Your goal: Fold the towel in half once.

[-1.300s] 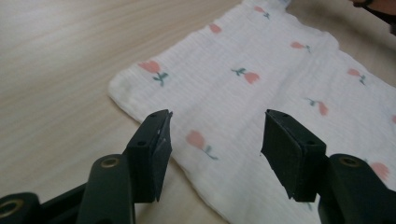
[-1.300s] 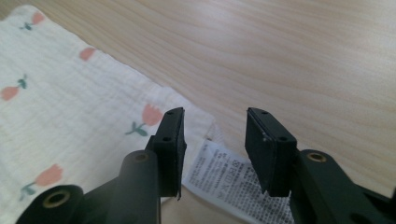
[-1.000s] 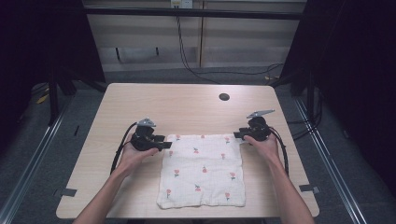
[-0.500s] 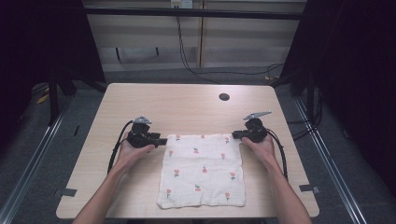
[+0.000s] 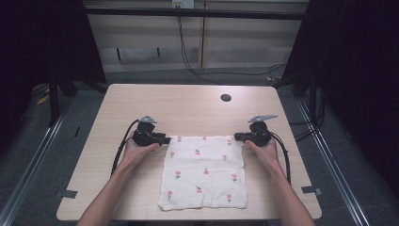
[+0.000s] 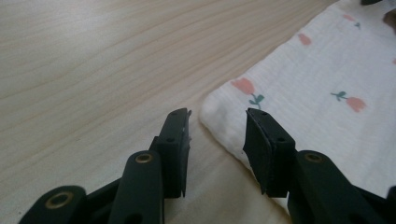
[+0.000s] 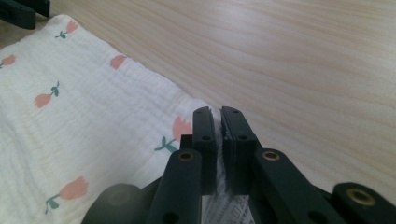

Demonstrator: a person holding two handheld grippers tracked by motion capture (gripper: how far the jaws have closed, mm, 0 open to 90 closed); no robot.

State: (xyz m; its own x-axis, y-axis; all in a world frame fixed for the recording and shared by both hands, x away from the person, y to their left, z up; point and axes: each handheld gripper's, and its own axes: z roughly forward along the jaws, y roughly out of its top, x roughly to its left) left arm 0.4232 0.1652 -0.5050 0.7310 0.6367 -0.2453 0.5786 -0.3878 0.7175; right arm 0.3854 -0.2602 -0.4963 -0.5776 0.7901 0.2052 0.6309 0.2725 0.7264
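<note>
Pale wooden worktop [image 5: 188, 106] bears one white tulip-print muslin cloth [image 5: 204, 172]; both forearms reach forward, left tongs [image 5: 162, 139] closing half-wide around its corner, right tongs [image 5: 237, 137] pinching the opposite corner.

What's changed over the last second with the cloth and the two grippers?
The right gripper has just closed its fingers on the cloth's far right corner. The left gripper edged in to the far left corner; its fingers have been closing, not yet pinching. The cloth stays flat on the table.
</note>
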